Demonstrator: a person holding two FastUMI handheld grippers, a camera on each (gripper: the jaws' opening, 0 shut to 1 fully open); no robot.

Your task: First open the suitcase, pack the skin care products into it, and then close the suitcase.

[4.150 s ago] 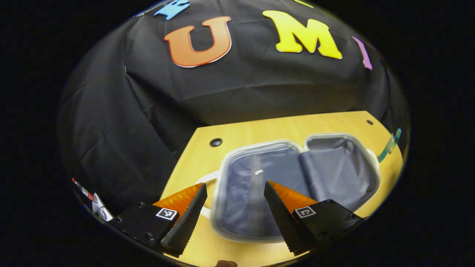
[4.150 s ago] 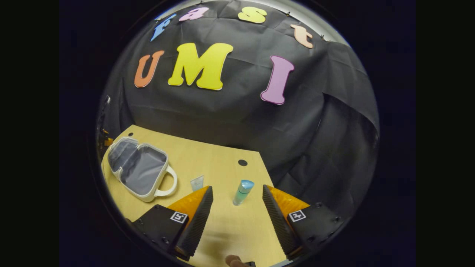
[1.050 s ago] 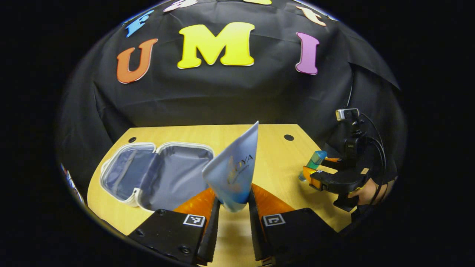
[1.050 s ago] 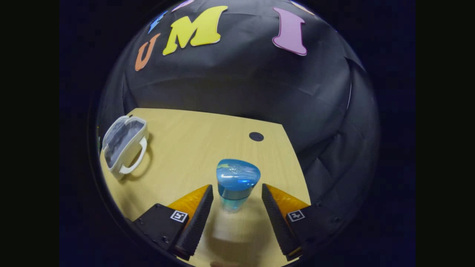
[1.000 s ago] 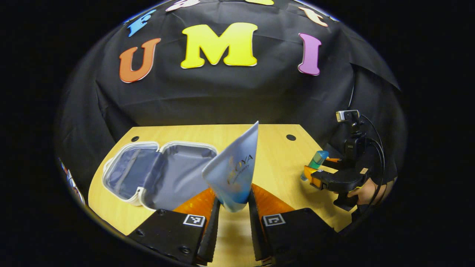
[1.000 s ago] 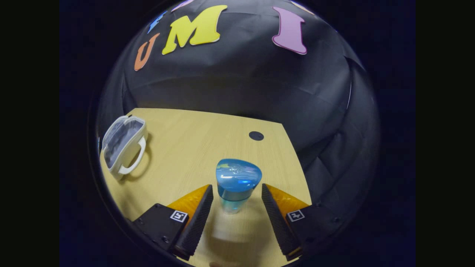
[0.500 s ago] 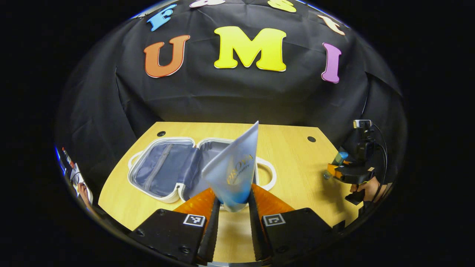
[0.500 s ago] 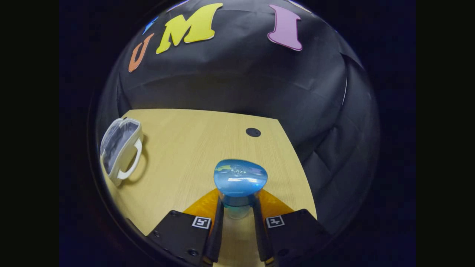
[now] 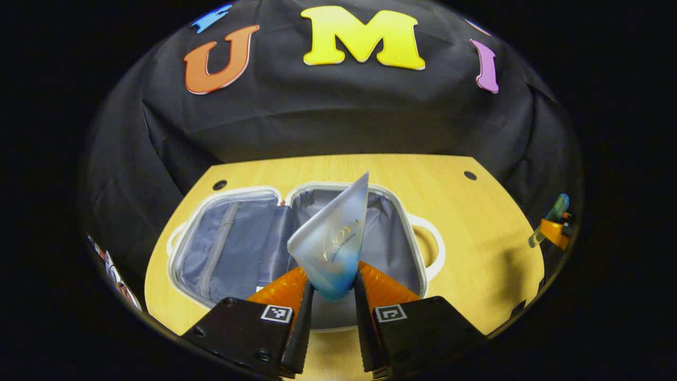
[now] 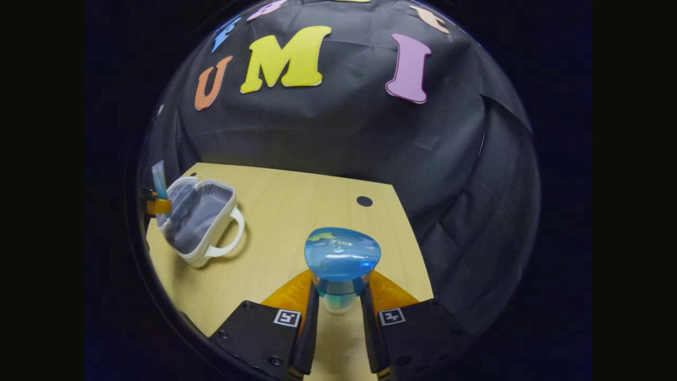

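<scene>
Left gripper view: the left gripper (image 9: 332, 309) is clenched on a soft tube (image 9: 334, 241), both fingers pinching its rounded lower end, flat crimped end pointing up.
Tube position: poised over the open suitcase (image 9: 232, 248), above its right half, probably ready to drop in.
Suitcase: lies flat on the wooden table (image 9: 476, 248), pale hard rim, grey fabric lining, looped handle on the right.
Right gripper view: the right gripper (image 10: 336, 323) is grasping a bottle (image 10: 341, 270), fingers squeezing the clear body below a glossy blue domed cap.
Bottle position: upright at the table's near right, well apart from the suitcase (image 10: 198, 222) at far left.
Judgement: both products gripped low, so they hang steady for packing.
</scene>
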